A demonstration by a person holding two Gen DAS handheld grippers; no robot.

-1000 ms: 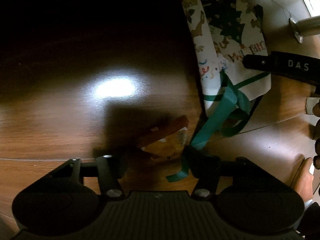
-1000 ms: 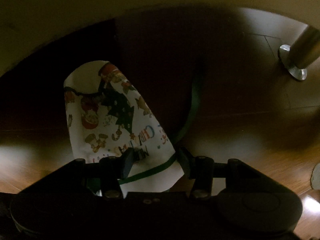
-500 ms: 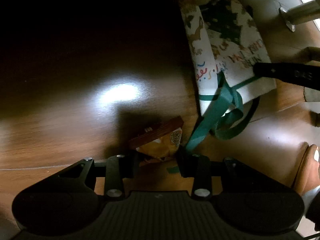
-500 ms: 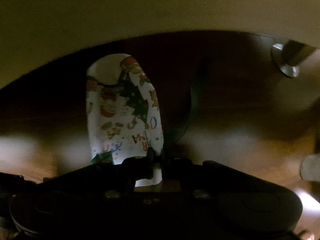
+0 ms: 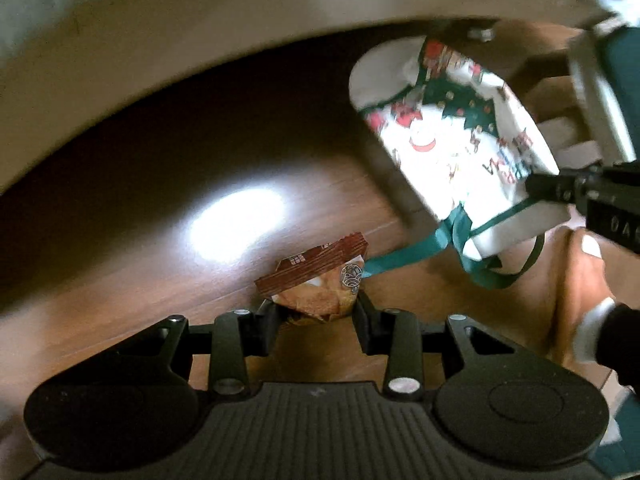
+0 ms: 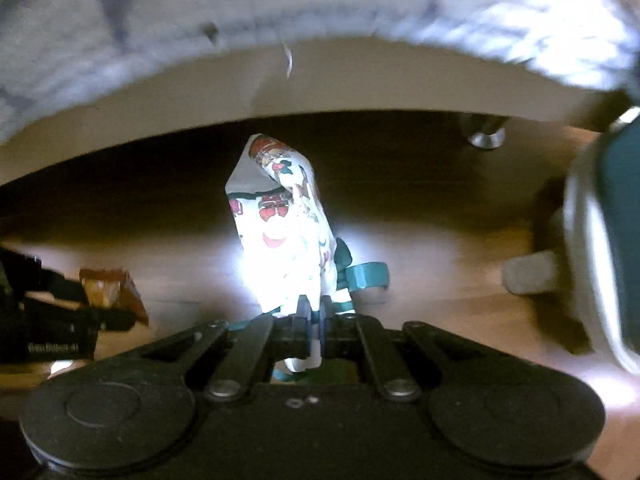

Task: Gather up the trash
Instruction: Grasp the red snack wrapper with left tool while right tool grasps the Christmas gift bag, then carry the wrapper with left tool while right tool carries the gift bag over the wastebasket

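Note:
My left gripper (image 5: pixel 316 312) is shut on a crumpled brown and orange snack wrapper (image 5: pixel 316 280) and holds it just above the wooden floor (image 5: pixel 160 240). My right gripper (image 6: pixel 314 320) is shut on the rim of a white Christmas-print bag (image 6: pixel 284 236) with green ribbon handles (image 6: pixel 366 276). In the left wrist view the bag (image 5: pixel 460 140) hangs to the right of the wrapper, held by the right gripper (image 5: pixel 560 190). In the right wrist view the left gripper with the wrapper (image 6: pixel 110 286) is at the far left.
Both grippers are under a pale piece of furniture (image 5: pixel 200 20). Metal furniture feet (image 6: pixel 484 136) stand at the back right. A grey and teal object (image 6: pixel 600 240) is at the right. The person's bare foot (image 5: pixel 576 280) is on the floor at the right.
My left gripper closed on the snack wrapper and lifted it. My right gripper closed on the bag's rim. Both views tilted up, so the furniture's underside and edge now show.

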